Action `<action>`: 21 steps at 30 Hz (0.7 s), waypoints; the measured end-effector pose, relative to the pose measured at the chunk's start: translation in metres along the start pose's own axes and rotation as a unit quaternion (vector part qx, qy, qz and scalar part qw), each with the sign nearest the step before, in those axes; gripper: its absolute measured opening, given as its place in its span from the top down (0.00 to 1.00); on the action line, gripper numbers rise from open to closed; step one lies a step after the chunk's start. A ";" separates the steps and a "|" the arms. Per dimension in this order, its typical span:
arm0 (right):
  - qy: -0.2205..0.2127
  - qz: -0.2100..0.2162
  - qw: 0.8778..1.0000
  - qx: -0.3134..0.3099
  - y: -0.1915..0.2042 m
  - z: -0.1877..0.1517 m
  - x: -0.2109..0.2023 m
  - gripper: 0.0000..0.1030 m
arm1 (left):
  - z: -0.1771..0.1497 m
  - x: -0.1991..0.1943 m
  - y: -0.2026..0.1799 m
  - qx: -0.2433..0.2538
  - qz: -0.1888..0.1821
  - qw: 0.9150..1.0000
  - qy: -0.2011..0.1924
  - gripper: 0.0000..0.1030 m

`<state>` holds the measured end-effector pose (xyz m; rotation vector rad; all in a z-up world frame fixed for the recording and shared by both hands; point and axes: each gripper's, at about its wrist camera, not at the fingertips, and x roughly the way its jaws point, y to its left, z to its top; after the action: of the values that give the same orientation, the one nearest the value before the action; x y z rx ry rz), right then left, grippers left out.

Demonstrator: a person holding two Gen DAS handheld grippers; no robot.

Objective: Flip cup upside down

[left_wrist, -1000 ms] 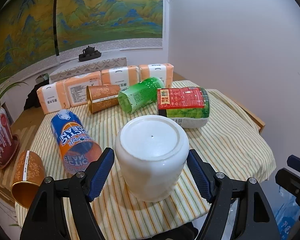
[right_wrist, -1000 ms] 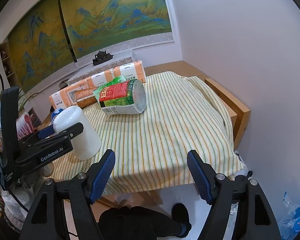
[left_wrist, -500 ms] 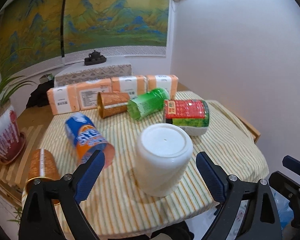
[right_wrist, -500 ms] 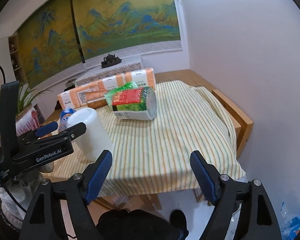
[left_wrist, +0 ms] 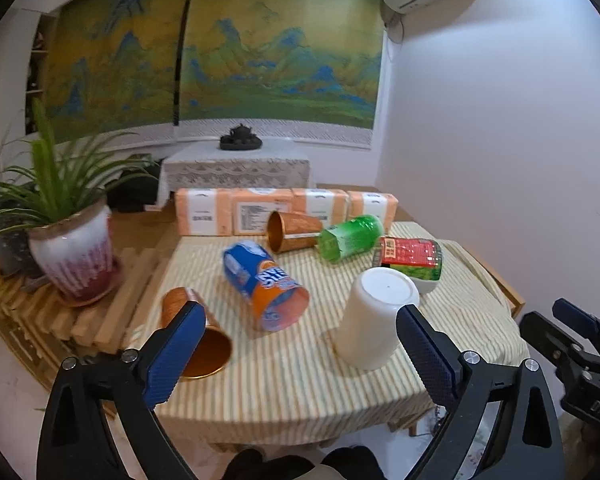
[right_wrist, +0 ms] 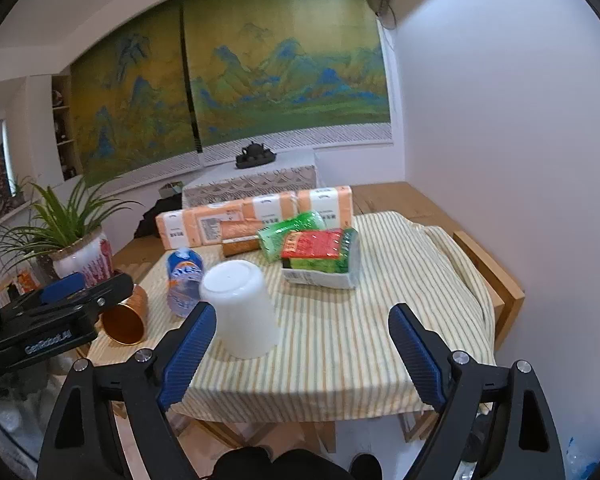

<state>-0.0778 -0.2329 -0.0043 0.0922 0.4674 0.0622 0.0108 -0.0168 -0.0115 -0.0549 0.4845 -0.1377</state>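
Observation:
A white cup stands upside down, base up, on the striped tablecloth near the table's front edge. It also shows in the right wrist view. My left gripper is open and empty, drawn back from the cup, which sits just inside its right finger. My right gripper is open and empty, in front of the table, with the cup beside its left finger. The left gripper's body shows at the left of the right wrist view.
On the cloth lie a blue and orange can, two copper cups, a green bottle and a red and green package. Orange packs line the back. A potted plant stands left.
My left gripper has let go of the white cup and pulled back and up from it. The cup stays base up on the cloth. The right gripper has also drawn back.

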 end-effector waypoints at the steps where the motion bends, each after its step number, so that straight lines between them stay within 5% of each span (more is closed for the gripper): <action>1: -0.001 0.001 1.000 -0.002 0.003 0.000 -0.001 0.17 | -0.001 -0.005 0.001 0.001 0.003 1.000 -0.002 0.03; 21: -0.031 0.004 0.999 -0.039 0.030 -0.008 -0.009 0.04 | -0.008 -0.042 0.011 -0.013 0.049 0.998 -0.031 0.01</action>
<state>-0.0909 -0.2032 -0.0041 0.0194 0.4024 0.0852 -0.0283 0.0001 0.0002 -0.0596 0.4257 -0.0330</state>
